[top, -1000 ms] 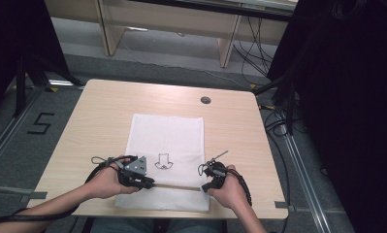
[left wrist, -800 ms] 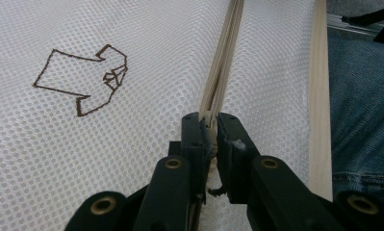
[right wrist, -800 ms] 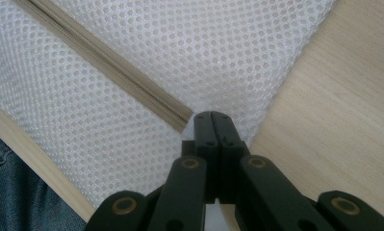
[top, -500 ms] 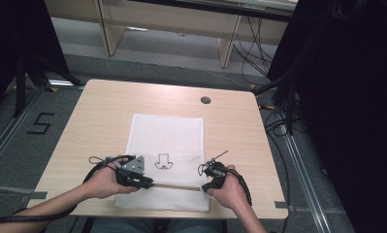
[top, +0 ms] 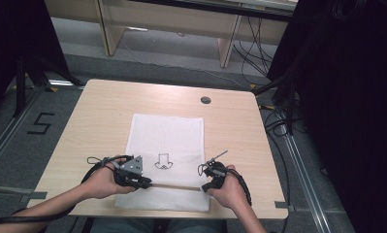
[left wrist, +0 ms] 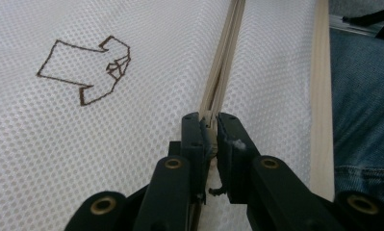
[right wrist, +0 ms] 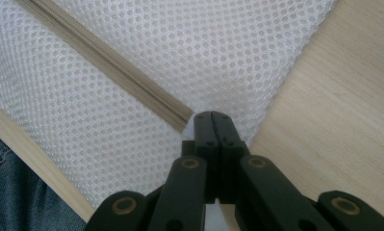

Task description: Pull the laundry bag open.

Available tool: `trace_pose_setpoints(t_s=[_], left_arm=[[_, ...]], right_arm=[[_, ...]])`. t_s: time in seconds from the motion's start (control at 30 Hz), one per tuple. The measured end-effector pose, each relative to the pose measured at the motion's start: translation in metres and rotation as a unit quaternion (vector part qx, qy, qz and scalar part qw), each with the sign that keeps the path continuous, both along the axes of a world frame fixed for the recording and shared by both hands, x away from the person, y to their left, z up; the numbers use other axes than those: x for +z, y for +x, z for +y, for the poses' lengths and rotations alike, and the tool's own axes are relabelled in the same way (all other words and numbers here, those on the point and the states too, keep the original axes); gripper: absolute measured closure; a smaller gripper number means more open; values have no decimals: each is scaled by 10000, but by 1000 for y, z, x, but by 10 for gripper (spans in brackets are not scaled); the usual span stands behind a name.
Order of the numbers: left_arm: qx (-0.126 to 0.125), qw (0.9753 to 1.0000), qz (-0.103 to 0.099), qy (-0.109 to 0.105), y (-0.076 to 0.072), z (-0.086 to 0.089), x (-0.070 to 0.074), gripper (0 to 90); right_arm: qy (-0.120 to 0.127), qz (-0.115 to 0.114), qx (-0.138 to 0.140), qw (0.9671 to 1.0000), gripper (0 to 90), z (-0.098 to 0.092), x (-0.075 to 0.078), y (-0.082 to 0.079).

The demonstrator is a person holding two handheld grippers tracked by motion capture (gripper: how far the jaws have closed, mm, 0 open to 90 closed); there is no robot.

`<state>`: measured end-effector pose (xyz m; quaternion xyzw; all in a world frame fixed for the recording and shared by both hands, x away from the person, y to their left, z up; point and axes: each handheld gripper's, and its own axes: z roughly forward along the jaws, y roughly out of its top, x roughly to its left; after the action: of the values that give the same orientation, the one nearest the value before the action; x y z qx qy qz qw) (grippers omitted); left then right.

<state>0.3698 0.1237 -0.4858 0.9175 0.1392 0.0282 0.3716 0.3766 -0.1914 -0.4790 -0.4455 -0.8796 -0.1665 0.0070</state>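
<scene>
A white mesh bag lies flat on the wooden table, with a small shirt drawing on it. A tan zipper runs across its near end. My left gripper is at the zipper's left part, and in the left gripper view its jaws are shut on the zipper slider, with the zipper running away from them. My right gripper is at the bag's right edge. Its jaws are shut on the mesh just past the zipper's end.
A round cable hole sits at the table's far right. The table's near edge runs close under both hands, with the person's jeans beyond it. Cables lie on the floor behind the table.
</scene>
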Motion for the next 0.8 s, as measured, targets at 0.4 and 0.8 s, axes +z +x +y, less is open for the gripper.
trace_pose_setpoints(t_s=[0.4, 0.8], left_arm=[[27, 10000, 9, -20, 0, 4, -1, 817], [99, 9999, 29, -42, -1, 8, -2, 818]], right_arm=[[-28, -23, 44, 10000, 900, 0, 0, 0], [-13, -7, 14, 10000, 900, 0, 0, 0]])
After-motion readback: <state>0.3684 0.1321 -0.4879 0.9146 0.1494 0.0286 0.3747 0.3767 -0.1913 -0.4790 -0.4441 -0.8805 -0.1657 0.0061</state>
